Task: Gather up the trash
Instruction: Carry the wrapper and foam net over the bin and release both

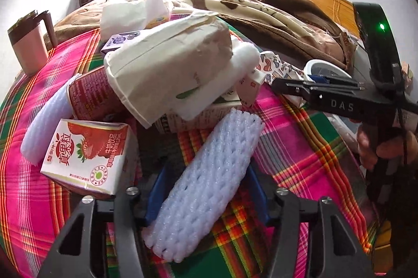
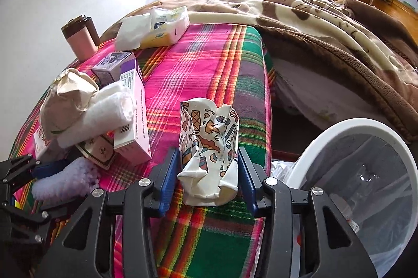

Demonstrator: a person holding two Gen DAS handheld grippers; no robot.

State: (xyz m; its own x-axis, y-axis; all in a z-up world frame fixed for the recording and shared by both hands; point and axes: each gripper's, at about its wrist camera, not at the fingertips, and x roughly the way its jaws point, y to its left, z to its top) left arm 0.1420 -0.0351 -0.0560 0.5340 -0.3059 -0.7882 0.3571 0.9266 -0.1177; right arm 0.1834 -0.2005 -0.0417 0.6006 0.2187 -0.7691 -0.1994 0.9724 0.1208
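Trash: my left gripper (image 1: 206, 186) pinches a white foam net (image 1: 206, 189); my right gripper (image 2: 207, 176) squeezes a crumpled printed paper cup (image 2: 209, 147). "DAS" marks the right gripper's side.

White foam net sleeve (image 1: 206, 184) lying flat, crumpled printed paper cup (image 2: 209, 147) upright

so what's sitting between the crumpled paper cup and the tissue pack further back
Nothing: between the crumpled paper cup and the tissue pack there is only bare plaid cloth, as the right wrist view shows.
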